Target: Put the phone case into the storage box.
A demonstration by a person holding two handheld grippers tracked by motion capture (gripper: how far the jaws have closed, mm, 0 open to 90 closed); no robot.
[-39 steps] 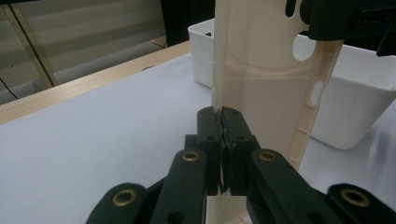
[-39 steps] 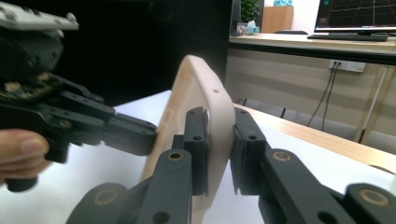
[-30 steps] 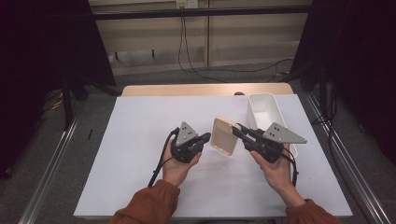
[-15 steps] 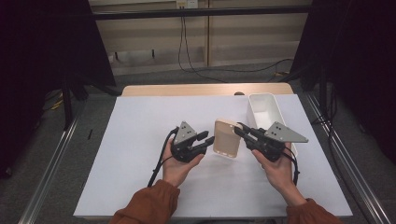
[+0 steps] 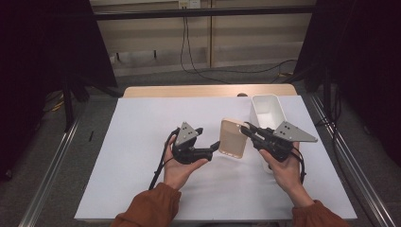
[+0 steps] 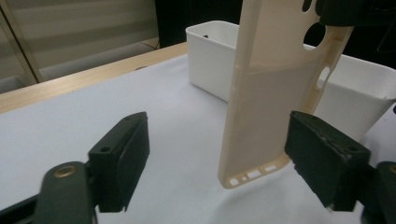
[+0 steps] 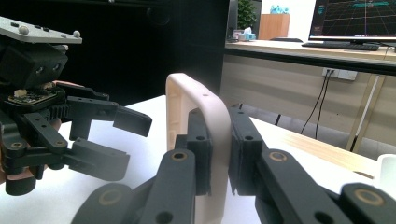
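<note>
Right gripper view showed the right tool (image 7: 218,154) clamped on the beige phone case's (image 7: 205,112) edge; the left tool (image 5: 213,147), jaws just opening and apart, stood beside it without touching.

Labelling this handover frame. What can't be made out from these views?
- Inside of the white bin: high view, its floor partly hidden by the right gripper; left gripper view, only the outer walls face the camera.
- Top of the phone case: left gripper view, cut off by the upper edge.
- Lower end of the case: right gripper view, hidden behind that gripper's fingers.
- Left gripper: its fingers' inner faces are too small in the high view.
</note>
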